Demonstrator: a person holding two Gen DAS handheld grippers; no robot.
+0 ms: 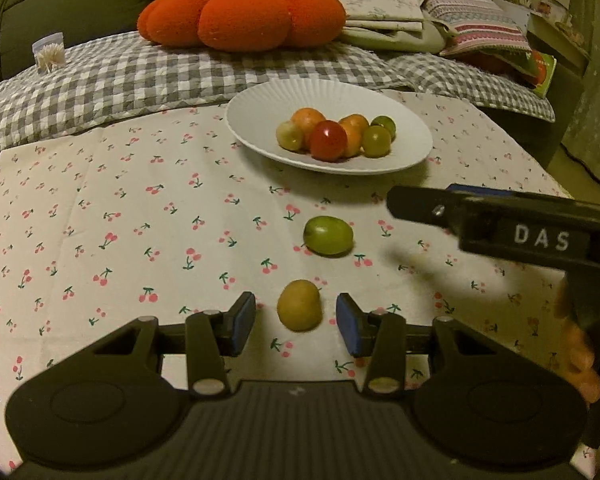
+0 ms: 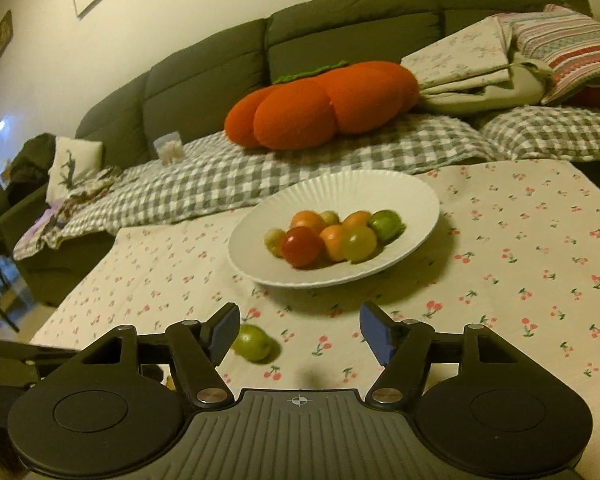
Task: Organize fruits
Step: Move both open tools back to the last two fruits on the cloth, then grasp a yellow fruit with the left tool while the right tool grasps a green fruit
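Spread wide, the left hand-held gripper (image 1: 296,322) is framing a yellowish fruit (image 1: 299,310) that is lying on the cherry-print tablecloth (image 1: 120,216) of the table, one blue pad (image 1: 244,322) on each side and neither yet touching it. It is gripping nothing at this point. To take the fruit cleanly, I judge that the pads should be closing evenly on its widest part, low enough to catch the middle rather than the top, and gently, since small round fruit like this is likely to roll or bruise under a hard squeeze.

Just beyond it, a green fruit (image 1: 328,236) is sitting alone on the cloth, apart from the yellowish one and short of the plate. The right hand-held gripper (image 2: 296,330) is also standing released and empty, hovering above the table with the green fruit just beside its left finger, outside the gap; it is probably waiting its turn.

Farther back, the white ridged plate (image 1: 260,104) is already holding a cluster of orange, red and green fruits, so most of the sorting appears done and two pieces are remaining. The lift should be carrying the fruit over the plate's rim and setting it down beside the cluster, not dropping it onto it.

Behind the table, an orange pumpkin cushion (image 1: 240,16) is resting on a checked blanket (image 1: 140,72) on the sofa.
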